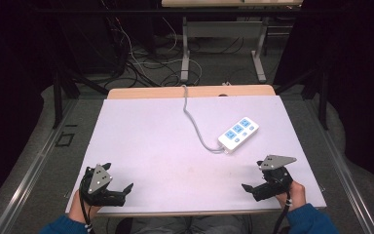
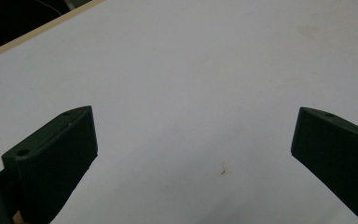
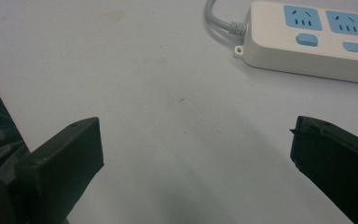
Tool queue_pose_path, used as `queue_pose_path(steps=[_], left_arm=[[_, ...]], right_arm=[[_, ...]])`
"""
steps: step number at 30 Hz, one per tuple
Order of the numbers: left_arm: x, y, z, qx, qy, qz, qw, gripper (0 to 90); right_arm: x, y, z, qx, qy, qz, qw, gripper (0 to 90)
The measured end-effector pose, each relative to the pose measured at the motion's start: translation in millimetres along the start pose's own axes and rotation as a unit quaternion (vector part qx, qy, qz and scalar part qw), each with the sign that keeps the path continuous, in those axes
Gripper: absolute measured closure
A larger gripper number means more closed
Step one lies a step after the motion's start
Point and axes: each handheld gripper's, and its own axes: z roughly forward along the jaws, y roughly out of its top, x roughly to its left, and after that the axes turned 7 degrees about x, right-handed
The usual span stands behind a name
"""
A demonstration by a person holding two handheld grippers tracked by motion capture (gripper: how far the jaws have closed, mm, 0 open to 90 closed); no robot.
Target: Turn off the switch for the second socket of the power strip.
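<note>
As seen from the high view, the white table [image 1: 165, 141] carried a power strip [image 1: 238, 134] right of centre, its grey cord [image 1: 195, 122] running to the far edge. The left gripper [image 1: 119, 180] and right gripper [image 1: 253, 175] sat near the front corners, jaws spread, empty.

In the left gripper view, bare table lay between the parted jaws.

In the right gripper view, the power strip [image 3: 317, 39] lay beyond the jaws.
</note>
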Motion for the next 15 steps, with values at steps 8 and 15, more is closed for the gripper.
queue_pose_path(steps=[8,15], left_arm=[[-1.0,0.1,0.3,0.002,-0.006,-0.003,1.0000,0.5],[-0.6,0.1,1.4,0.003,-0.008,-0.006,1.0000,0.5]], right_arm=[[-3.6,2.5,2.8,-0.001,-0.002,-0.002,1.0000,1.8],[-6.2,6.7,6.4,-0.003,-0.004,0.002,1.0000,1.9]])
